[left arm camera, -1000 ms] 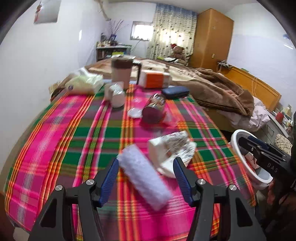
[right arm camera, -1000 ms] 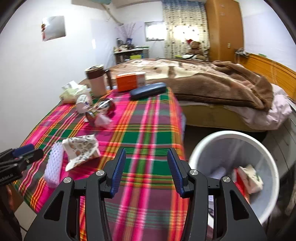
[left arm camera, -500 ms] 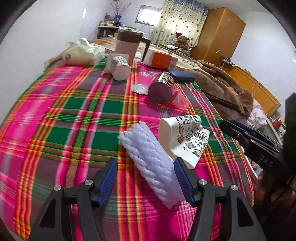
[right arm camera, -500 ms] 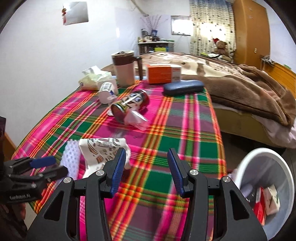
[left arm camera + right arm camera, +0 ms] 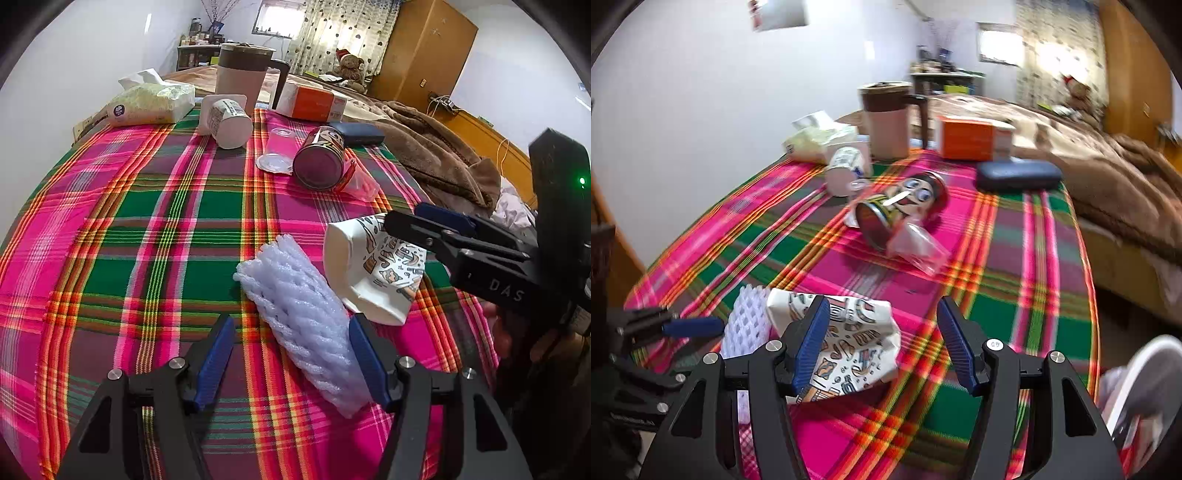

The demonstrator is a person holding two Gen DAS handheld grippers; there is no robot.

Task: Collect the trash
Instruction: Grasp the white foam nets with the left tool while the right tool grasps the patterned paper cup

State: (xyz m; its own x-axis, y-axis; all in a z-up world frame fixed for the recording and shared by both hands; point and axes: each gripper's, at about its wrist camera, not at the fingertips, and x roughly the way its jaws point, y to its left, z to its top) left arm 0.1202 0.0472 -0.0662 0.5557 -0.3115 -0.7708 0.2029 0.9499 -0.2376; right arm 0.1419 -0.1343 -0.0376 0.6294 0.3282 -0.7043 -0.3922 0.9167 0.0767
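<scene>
A white foam net sleeve (image 5: 303, 314) lies on the plaid tablecloth (image 5: 147, 229). It sits between the fingers of my left gripper (image 5: 291, 354), close to the right finger; that gripper is open. Right beside the sleeve is a crumpled patterned paper cup (image 5: 849, 343). My right gripper (image 5: 882, 339) hangs over the cup with its jaws opening; the cup lies by the left finger (image 5: 812, 339), not pinched. In the left wrist view the right gripper (image 5: 424, 225) reaches in over the cup (image 5: 369, 269). The right wrist view shows the sleeve (image 5: 746, 325) and the left gripper (image 5: 690, 326).
Farther back lie a cartoon-printed can (image 5: 319, 162) on its side, a clear plastic cup (image 5: 275, 155), a wrapper (image 5: 916, 247), a yogurt cup (image 5: 227, 122), a tissue pack (image 5: 147, 103), a jug (image 5: 242, 81), an orange box (image 5: 310, 103) and a blue case (image 5: 360, 133). A white bin (image 5: 1145, 369) stands right of the table.
My left gripper has sunk toward the foam sleeve. My right gripper has swung left, away from the bin, to the paper cup, and its jaws stand wider.
</scene>
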